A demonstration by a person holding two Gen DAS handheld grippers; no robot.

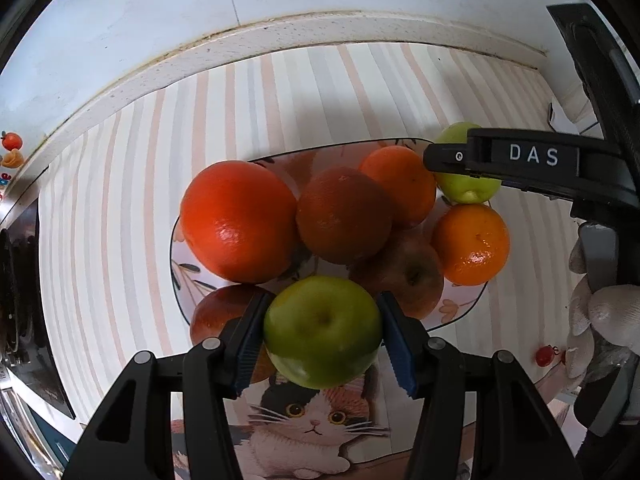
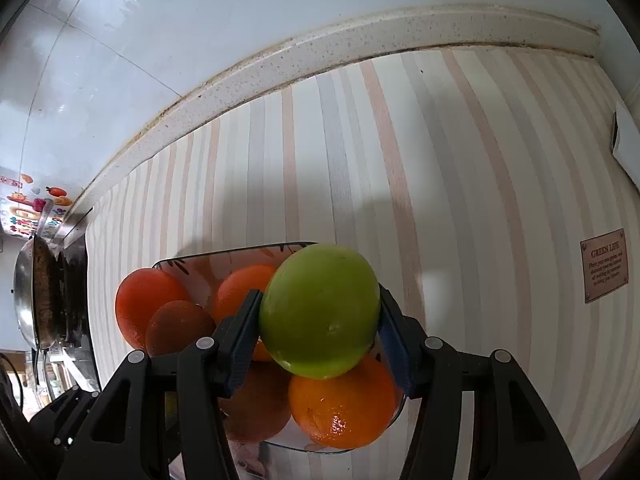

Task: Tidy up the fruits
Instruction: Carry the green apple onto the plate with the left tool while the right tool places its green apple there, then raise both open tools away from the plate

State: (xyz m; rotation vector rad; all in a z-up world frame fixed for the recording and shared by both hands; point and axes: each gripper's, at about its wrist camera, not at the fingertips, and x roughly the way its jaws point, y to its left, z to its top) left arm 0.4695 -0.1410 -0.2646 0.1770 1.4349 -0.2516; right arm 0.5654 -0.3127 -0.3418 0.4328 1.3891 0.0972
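Left wrist view: a green apple [image 1: 322, 330] is clamped between the blue pads of the left gripper [image 1: 322, 340], at the near edge of a glass plate [image 1: 464, 312] on the striped counter [image 1: 120, 220]. On the plate are seen three oranges [image 1: 239, 222], a darker orange [image 1: 344, 216] and two red apples [image 1: 404, 276]; one of the red apples is partly hidden behind the left gripper. A cat-print mat [image 1: 312, 428] lies below the held apple.

At the far right of the plate, a second green apple [image 1: 466, 188] is held by the right gripper [image 1: 460, 158], seen side-on. In the right wrist view that apple [image 2: 320, 312] is confirmed gripped between both pads of the right gripper [image 2: 320, 320], above an orange [image 2: 344, 404].

Whether the two apples are lifted clear or touch the fruit beneath cannot be told.

Judged step: both green apples are in hand, either being taken from or set onto the pile. No sorting destination is visible.

Next move, as judged: each apple must be carried or lowered gently, since the round fruit is piled loosely and a nudge could start an orange rolling off the shallow plate. Release should follow only once the apple is supported.
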